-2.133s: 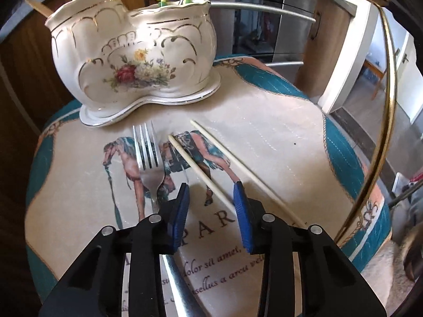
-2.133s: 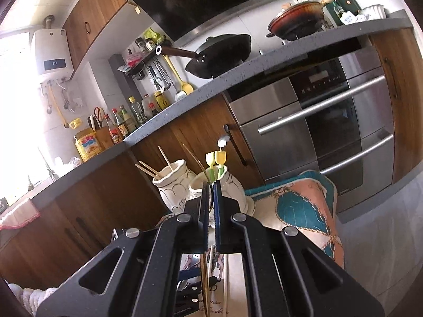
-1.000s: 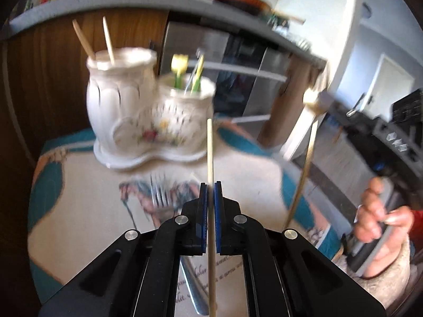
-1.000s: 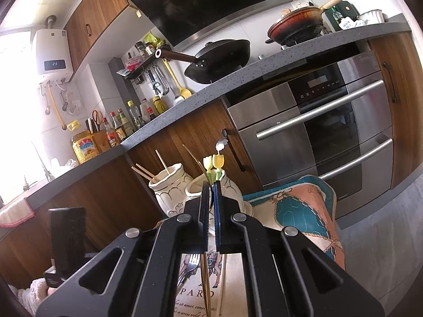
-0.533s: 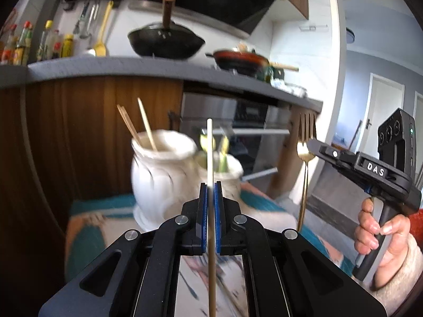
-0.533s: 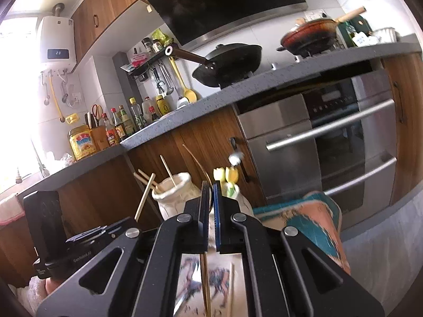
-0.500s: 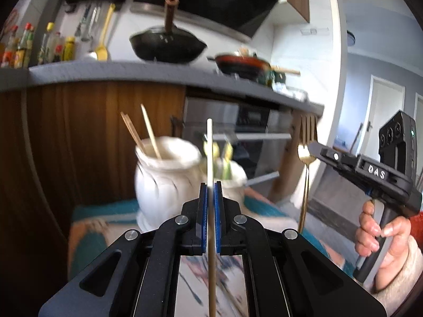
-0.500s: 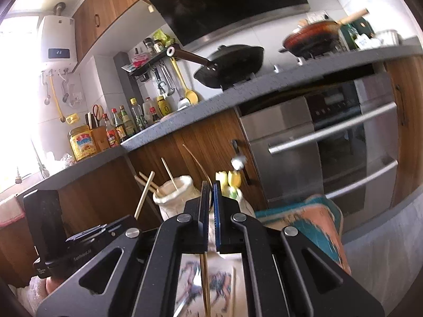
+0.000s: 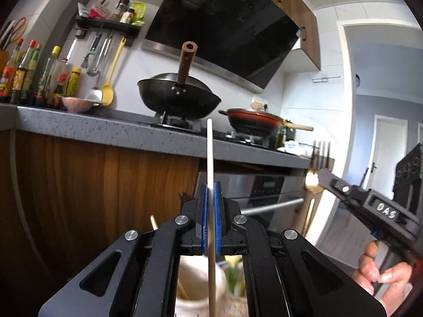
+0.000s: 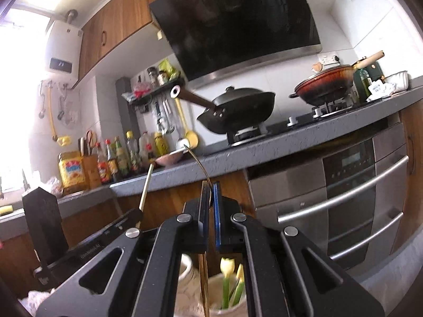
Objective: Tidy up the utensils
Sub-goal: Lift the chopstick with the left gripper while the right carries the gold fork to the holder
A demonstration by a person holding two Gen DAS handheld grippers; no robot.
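My left gripper (image 9: 210,189) is shut on a pale wooden chopstick (image 9: 210,153) that stands upright through the jaws, above the white ceramic holder (image 9: 190,298), whose mouth shows below between the gripper arms. My right gripper (image 10: 210,189) is shut on a gold fork (image 10: 203,282), seen edge-on, above the holder's compartment with yellow-topped picks (image 10: 228,266). In the left wrist view the right gripper (image 9: 321,178) holds the gold fork (image 9: 316,174) tines up at the right. In the right wrist view the left gripper (image 10: 137,214) and its chopstick (image 10: 146,187) show at the left.
A grey kitchen counter (image 9: 105,129) with a black wok (image 9: 179,100), a red pan (image 9: 253,121) and bottles (image 9: 21,74) runs behind. A steel oven (image 10: 357,198) sits under it. A hand (image 9: 383,288) holds the right gripper.
Both grippers have risen and tilted upward. The holder has dropped from the middle of both views to the bottom edge. The table with the steel fork has gone out of view.
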